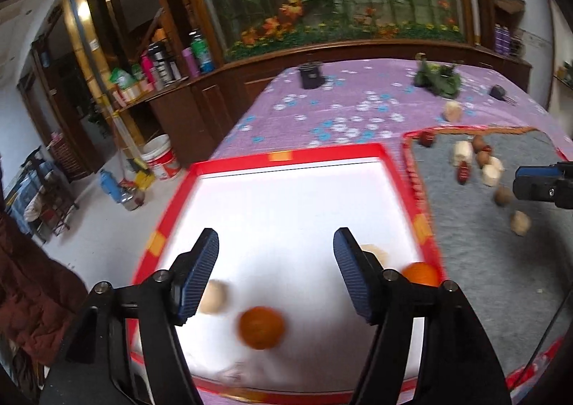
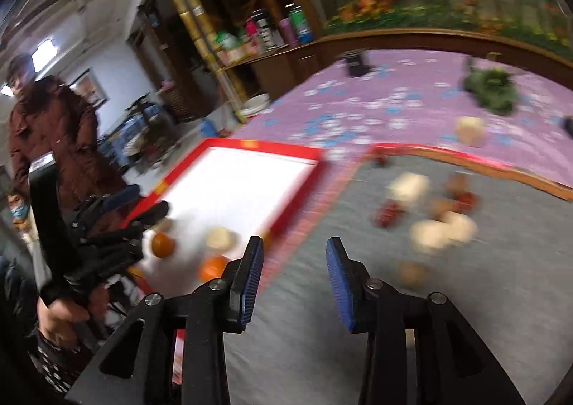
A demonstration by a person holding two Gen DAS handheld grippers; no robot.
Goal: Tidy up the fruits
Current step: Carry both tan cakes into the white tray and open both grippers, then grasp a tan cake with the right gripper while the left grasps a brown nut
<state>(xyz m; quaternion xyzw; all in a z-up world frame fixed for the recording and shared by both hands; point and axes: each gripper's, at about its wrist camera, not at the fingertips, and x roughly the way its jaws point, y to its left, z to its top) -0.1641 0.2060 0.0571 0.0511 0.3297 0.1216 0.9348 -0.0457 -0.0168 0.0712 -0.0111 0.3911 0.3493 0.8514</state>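
Both grippers are spread wide and grip nothing. Between the left gripper's [image 1: 275, 272] ribbed blue fingers [image 1: 200, 276] lies a round orange [image 1: 261, 327] in the smooth white, red-rimmed tray [image 1: 286, 156]. Ahead of the right gripper [image 2: 293, 283], blurred pale and reddish fruits [image 2: 429, 215] rest on the fuzzy grey mat [image 2: 358, 351].

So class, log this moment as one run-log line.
left gripper: open, empty, over tray | right gripper: open, empty, over mat | tray: two oranges, pale fruits | mat: fruits remain
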